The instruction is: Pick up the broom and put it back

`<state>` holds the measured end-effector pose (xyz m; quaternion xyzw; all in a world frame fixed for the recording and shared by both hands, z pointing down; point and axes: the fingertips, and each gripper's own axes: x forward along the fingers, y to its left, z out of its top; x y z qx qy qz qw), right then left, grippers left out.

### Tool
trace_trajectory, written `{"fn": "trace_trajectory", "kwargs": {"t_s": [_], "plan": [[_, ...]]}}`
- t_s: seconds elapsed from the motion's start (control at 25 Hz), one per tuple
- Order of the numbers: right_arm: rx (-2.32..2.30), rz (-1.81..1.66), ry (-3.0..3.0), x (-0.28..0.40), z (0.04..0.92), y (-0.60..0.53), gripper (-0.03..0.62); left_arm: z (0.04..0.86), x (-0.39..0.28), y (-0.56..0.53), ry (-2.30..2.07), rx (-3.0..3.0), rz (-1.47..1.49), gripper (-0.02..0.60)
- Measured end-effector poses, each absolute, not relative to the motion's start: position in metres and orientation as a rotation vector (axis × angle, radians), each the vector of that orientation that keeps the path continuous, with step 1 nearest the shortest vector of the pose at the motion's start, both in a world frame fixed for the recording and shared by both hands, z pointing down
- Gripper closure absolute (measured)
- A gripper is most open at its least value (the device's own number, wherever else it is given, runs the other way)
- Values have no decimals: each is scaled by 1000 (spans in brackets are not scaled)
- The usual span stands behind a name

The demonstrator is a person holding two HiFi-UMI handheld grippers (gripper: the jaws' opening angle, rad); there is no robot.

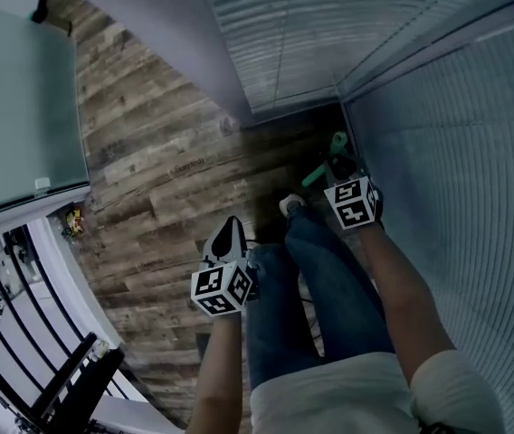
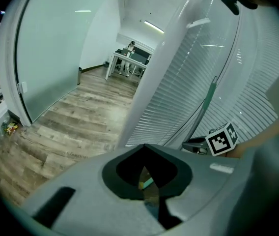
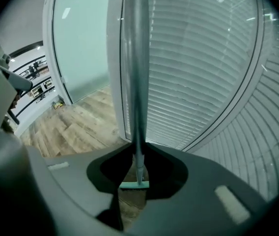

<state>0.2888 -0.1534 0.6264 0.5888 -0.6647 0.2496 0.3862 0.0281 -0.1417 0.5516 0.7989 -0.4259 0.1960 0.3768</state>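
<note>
Head view is showing us boxed into a corner of blinds [image 1: 456,134], our legs [image 1: 329,278] crowding the floor [image 1: 148,179]. Our right gripper [image 3: 135,149] is pinching the broom [image 1: 318,172] at centre right, and our left gripper [image 2: 146,149] is hanging empty, jaws pressed together.

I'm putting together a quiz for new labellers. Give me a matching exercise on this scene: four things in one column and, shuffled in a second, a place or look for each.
Things
1. broom handle
2. floor
3. blinds
4. left gripper

Places or looks
a. brown wood planks
b. beside the jeans, off the broom
c. between the jaws of the right gripper
d. lining both walls of the corner

Pairs: 1-c, 2-a, 3-d, 4-b
</note>
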Motion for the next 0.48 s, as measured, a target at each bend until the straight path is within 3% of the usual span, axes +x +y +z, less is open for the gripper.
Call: {"fn": "trace_trajectory", "kwargs": {"t_s": [0.48], "plan": [[1779,906,-1655,340,625,-149,510,541,100,-156,-978,2126,506,575]]}}
